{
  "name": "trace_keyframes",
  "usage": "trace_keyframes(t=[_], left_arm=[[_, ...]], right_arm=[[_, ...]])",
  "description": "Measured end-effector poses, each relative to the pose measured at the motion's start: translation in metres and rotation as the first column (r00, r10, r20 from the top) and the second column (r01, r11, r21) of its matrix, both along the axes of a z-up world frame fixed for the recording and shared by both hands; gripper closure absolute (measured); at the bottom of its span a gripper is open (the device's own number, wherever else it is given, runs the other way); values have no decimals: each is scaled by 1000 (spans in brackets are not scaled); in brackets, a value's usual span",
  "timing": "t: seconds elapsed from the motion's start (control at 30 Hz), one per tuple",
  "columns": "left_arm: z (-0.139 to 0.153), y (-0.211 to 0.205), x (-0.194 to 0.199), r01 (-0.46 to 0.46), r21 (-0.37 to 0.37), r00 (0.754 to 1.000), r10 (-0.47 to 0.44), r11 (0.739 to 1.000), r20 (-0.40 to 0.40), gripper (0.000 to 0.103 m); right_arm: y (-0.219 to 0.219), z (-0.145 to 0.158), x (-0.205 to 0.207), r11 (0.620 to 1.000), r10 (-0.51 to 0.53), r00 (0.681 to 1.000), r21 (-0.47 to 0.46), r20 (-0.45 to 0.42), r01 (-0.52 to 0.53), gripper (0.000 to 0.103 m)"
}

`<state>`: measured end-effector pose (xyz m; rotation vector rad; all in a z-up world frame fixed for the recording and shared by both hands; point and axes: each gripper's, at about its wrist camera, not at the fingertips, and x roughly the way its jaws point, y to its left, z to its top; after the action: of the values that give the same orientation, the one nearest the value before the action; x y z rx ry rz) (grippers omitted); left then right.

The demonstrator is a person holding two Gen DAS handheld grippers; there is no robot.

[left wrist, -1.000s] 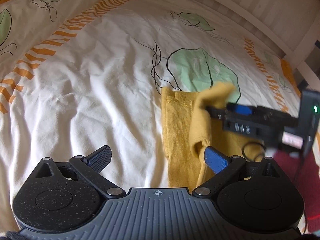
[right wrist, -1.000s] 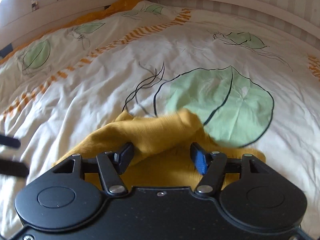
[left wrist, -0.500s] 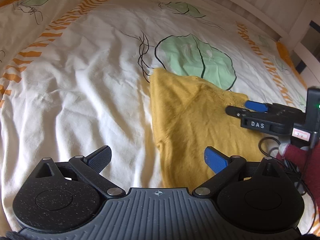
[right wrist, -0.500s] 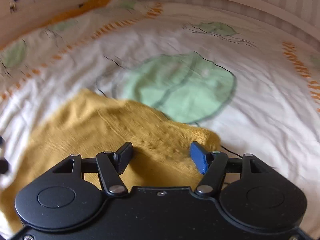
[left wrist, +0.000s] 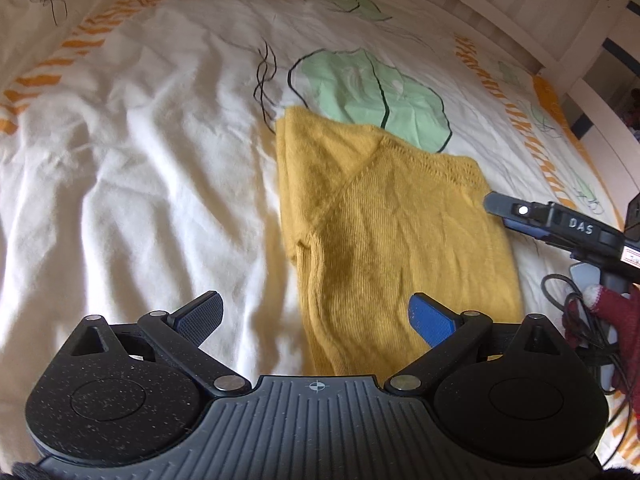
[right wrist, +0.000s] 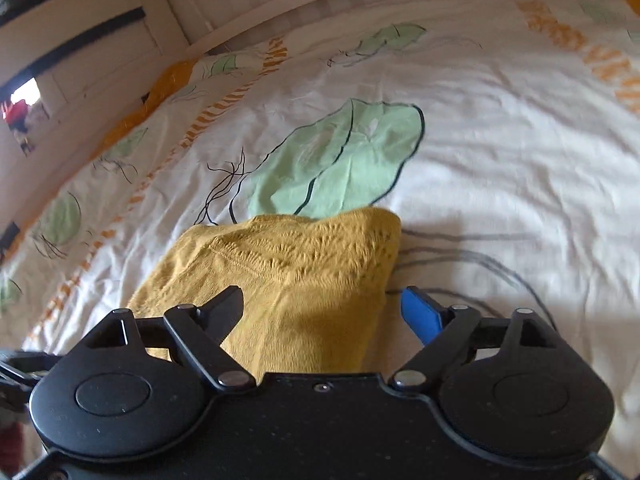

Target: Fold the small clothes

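Note:
A mustard-yellow knitted garment (left wrist: 380, 232) lies folded flat on the bedspread. My left gripper (left wrist: 316, 316) hovers wide open over its near left edge, and the pads touch nothing. My right gripper (right wrist: 324, 302) is opening its jaws. The garment's (right wrist: 304, 272) right corner lies under and between the fingers, and the pads stand clear of the cloth. The left wrist view shows the right gripper (left wrist: 508, 214) at the garment's right edge.
The white bedspread (left wrist: 140, 160) has a green leaf print (left wrist: 368, 92) and orange stripes. A white slatted bed rail (left wrist: 580, 52) runs along the far and right sides. A hand in a dark red glove (left wrist: 616, 312) and black cables show at the right.
The right gripper carried the raised flap of the garment across to the right and laid it flat. Its jaws then spread wider off the cloth. The left gripper stayed open and came slightly nearer.

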<state>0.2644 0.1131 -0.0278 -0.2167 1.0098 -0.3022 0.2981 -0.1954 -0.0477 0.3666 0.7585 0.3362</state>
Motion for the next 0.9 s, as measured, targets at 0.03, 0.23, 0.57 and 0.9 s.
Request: trace_keyframes(t=[0.03, 0.23, 0.57, 0.9], left_arm=[[-4, 0, 0, 1, -12, 1000, -1, 1000, -16, 3], [-15, -9, 6, 8, -82, 999, -12, 997, -47, 3], [-27, -45, 18, 85, -107, 996, -87, 991, -14, 2], [-35, -37, 34, 17, -240, 1000, -18, 971, 0, 2]], right_arm=[[-5, -3, -2, 999, -9, 1000, 32, -13, 10, 16], [-21, -18, -7, 988, -3, 998, 154, -65, 13, 14], [-21, -30, 6, 958, 103, 993, 276, -57, -84, 6], [-5, -36, 33, 931, 192, 981, 322, -34, -171, 0]])
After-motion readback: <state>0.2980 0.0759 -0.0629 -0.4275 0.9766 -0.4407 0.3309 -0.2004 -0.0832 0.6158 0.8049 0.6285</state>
